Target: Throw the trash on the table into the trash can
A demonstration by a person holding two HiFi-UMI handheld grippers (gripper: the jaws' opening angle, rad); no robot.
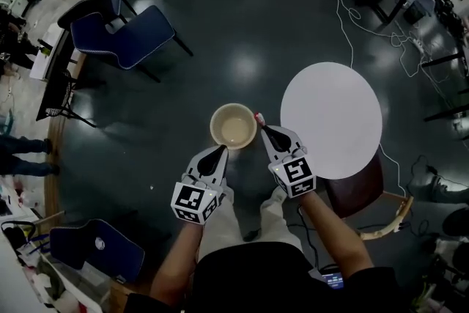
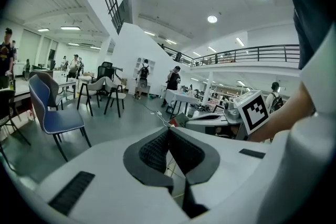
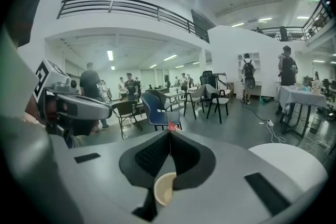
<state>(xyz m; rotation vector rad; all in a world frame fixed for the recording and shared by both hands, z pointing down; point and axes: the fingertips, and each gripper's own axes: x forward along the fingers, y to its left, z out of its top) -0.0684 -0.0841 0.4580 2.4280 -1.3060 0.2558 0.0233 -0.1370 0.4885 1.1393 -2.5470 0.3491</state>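
A round beige trash can point(image 1: 233, 126) stands open on the dark floor just ahead of both grippers. My right gripper point(image 1: 261, 127) is shut on a small red-and-white scrap of trash point(image 1: 258, 116), held at the can's right rim. In the right gripper view the red scrap point(image 3: 171, 126) pokes out past the closed tips of the right gripper point(image 3: 169, 131), and the trash can point(image 3: 164, 189) shows below through the gap. My left gripper point(image 1: 220, 149) hovers at the can's near rim; its jaws point(image 2: 168, 130) meet with nothing between them. The white round table point(image 1: 331, 119) lies to the right, bare on top.
A brown chair with a wooden arm point(image 1: 366, 194) sits under the table's near side. Blue chairs point(image 1: 124, 37) stand at far left, another point(image 1: 95, 249) at near left. White cables point(image 1: 350, 26) trail over the floor behind the table. People point(image 3: 92, 84) stand among desks in the distance.
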